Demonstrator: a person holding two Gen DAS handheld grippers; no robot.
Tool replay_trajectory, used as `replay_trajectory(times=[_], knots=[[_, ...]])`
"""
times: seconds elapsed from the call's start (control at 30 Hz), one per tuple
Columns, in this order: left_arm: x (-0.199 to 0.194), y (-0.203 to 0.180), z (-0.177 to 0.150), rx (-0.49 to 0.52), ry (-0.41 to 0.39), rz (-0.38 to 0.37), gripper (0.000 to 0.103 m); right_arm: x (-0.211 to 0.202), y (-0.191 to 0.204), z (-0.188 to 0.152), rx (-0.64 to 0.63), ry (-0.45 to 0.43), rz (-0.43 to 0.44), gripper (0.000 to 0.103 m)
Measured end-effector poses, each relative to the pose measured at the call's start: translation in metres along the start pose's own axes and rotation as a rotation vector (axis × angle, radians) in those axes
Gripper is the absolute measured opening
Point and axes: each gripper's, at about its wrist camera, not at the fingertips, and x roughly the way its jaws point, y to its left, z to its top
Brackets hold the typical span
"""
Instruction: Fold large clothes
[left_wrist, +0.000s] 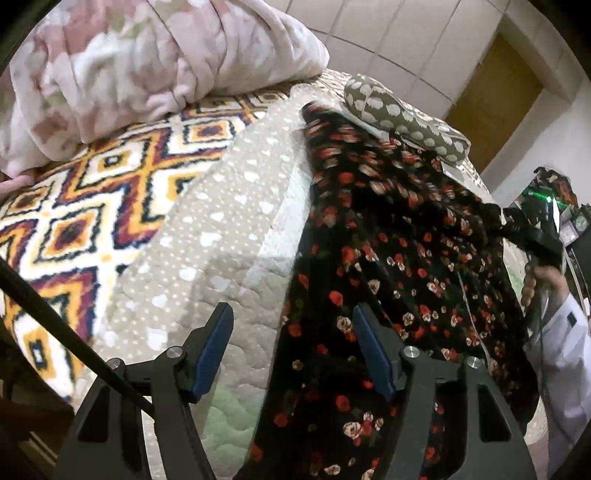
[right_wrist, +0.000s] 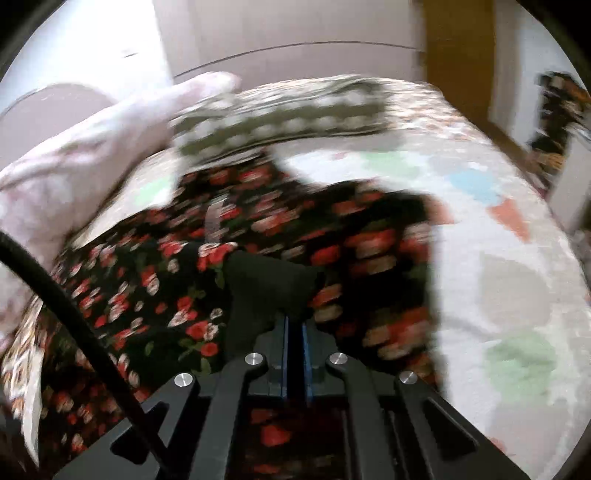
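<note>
Dotted pillow (right_wrist: 280, 118) blurred; floral dress (right_wrist: 155, 280) hem cropped.

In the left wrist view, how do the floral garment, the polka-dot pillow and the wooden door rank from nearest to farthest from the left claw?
1. Floral garment, just ahead of the open left claw, toward its right finger.
2. Polka-dot pillow, beyond the garment's far end.
3. Wooden door, behind the bed, upper right.

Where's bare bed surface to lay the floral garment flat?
Free: the beige quilt strip between the patterned rug-like blanket and floral garment; also the pale bedspread right of the garment. Crowded: the far end, with pink blanket and spotted pillow.
</note>
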Motion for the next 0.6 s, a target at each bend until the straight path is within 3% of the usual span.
replay_trajectory(times=[0.03,0.1,0.17,0.4,0.47,0.5,0.53,0.6], knots=[[0.004,-0.002,-0.002,0.005,0.006,0.002,0.066,0.002,-0.009,0.004,0.019,-0.001,-0.054,0.005],[0.008,-0.004,-0.004,0.010,0.015,-0.001,0.066,0.013,-0.017,0.006,0.033,0.037,-0.081,0.006],[0.011,-0.006,-0.006,0.016,0.026,0.004,0.066,0.026,-0.010,0.004,-0.030,0.080,-0.121,0.007],[0.000,-0.007,-0.009,0.032,-0.019,0.040,0.067,-0.010,-0.031,0.003,0.022,0.010,-0.162,0.013],[-0.006,-0.008,-0.010,0.043,-0.052,0.051,0.083,-0.028,-0.045,-0.002,0.041,-0.006,-0.158,0.020],[-0.009,-0.008,-0.011,0.049,-0.069,0.060,0.087,-0.037,-0.052,-0.006,0.050,-0.010,-0.152,0.030],[-0.013,-0.009,-0.013,0.056,-0.090,0.071,0.092,-0.047,-0.059,-0.013,0.064,-0.013,-0.141,0.039],[-0.018,-0.011,-0.015,0.078,-0.123,0.081,0.092,-0.062,-0.071,-0.029,0.088,-0.010,-0.119,0.042]])
